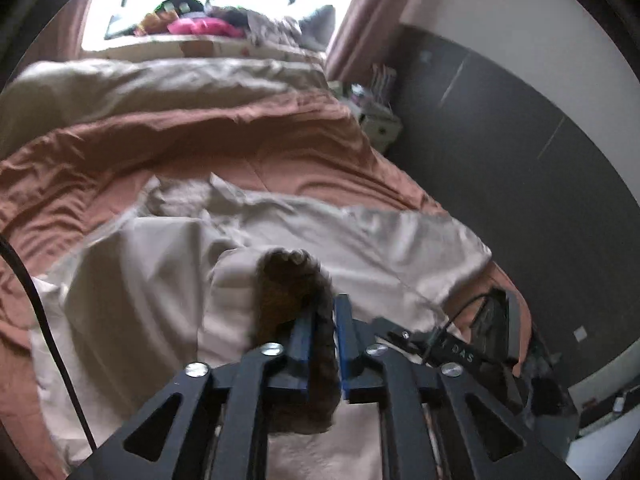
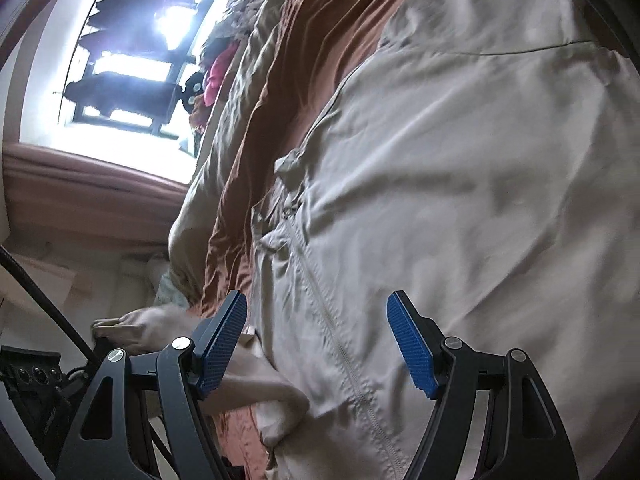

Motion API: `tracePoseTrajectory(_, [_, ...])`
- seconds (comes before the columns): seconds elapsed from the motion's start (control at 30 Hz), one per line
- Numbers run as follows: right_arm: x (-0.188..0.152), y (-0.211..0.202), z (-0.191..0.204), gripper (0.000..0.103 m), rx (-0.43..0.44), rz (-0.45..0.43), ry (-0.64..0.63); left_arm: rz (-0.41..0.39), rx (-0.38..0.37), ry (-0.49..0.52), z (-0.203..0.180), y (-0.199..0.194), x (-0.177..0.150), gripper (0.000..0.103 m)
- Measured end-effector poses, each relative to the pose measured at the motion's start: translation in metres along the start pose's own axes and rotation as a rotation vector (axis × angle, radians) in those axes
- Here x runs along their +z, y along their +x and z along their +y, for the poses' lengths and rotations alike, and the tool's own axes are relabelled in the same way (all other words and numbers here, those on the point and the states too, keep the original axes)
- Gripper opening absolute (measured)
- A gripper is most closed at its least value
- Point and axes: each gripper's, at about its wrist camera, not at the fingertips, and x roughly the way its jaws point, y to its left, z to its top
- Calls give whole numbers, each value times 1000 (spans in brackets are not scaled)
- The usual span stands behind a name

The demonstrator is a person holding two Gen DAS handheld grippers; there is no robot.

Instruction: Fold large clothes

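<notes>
1. A large beige jacket [image 1: 280, 248] lies spread on a bed covered by a rust-brown sheet [image 1: 200, 140], near the bed's foot end.
2. The left gripper [image 1: 323, 316] hangs over the jacket, its blue pads close together with a brown furry cuff [image 1: 288, 292] of the jacket between them; whether they press on it is unclear.
3. The right gripper [image 2: 316, 344] sits above the jacket's zip [image 2: 340, 344], jaws spread wide, holding nothing.
4. Beyond the jacket, a bright window [image 2: 132, 60].
</notes>
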Motion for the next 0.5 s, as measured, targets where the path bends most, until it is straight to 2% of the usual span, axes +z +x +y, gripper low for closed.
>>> tracePoseTrajectory(0.03, [-1, -1, -1, 71, -7, -6, 9, 6, -15, -12, 0, 3, -1, 35])
tracePoseTrajectory(0.07, [-2, -1, -1, 71, -11, -9, 11, 1, -26, -29, 3, 3, -3, 44])
tracePoseTrajectory(0.1, [-2, -3, 0, 71, -15, -10, 7, -14, -26, -43, 7, -1, -4, 59])
tracePoseTrajectory(0.13, [-3, -2, 3, 71, -21, -11, -1, -28, -22, -49, 9, -4, -5, 67])
tracePoseTrajectory(0.2, [-7, 0, 8, 71, -24, -5, -13, -63, 1, -62, 20, -19, -8, 71])
tracePoseTrajectory(0.33, [-9, 9, 9, 71, -24, 30, -3, -73, 78, -122, 52, -42, -19, 71])
tracePoseTrajectory(0.5, [-8, 20, -10, 71, -64, 73, 91, -72, 216, -218, 109, -69, -52, 71])
